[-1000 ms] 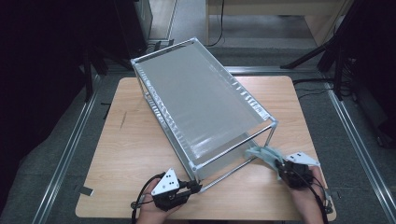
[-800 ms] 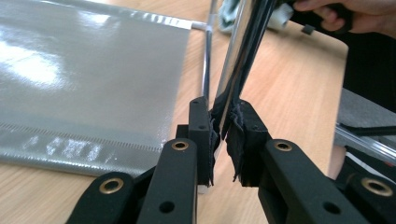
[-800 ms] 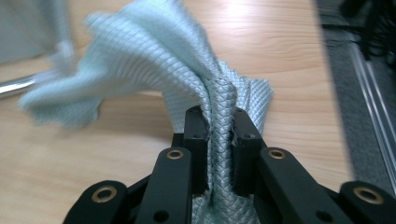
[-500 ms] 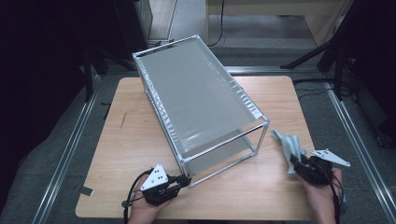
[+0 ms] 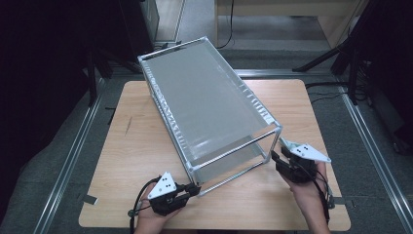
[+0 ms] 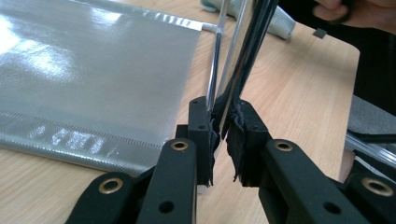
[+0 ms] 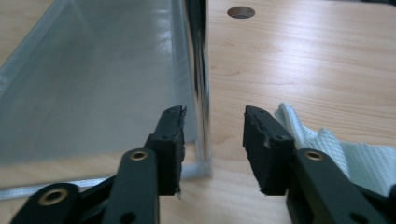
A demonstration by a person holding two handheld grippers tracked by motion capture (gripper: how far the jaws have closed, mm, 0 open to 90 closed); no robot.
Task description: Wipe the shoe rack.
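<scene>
A chrome wire frame wrapped in a grey translucent cover lies slantwise on the wooden table. My left gripper is shut on the chrome rod at the frame's near lower corner; the pads press it from both sides. My right gripper is at the frame's near right corner. Its jaws opened wide and have just been closing a little. The upright chrome post stands between them, close to the left pad, untouched. A pale ribbed cloth lies on the table beside the right jaw.
The far hand and the cloth appear at the top of the left gripper view. A round hole is in the tabletop. Metal floor rails run along both sides of the table, and dark stands are at the back right.
The right gripper let go of the pale cloth, swung out to the right and came back to the frame's near right post. The frame's near end shifted. The left gripper kept its hold.
</scene>
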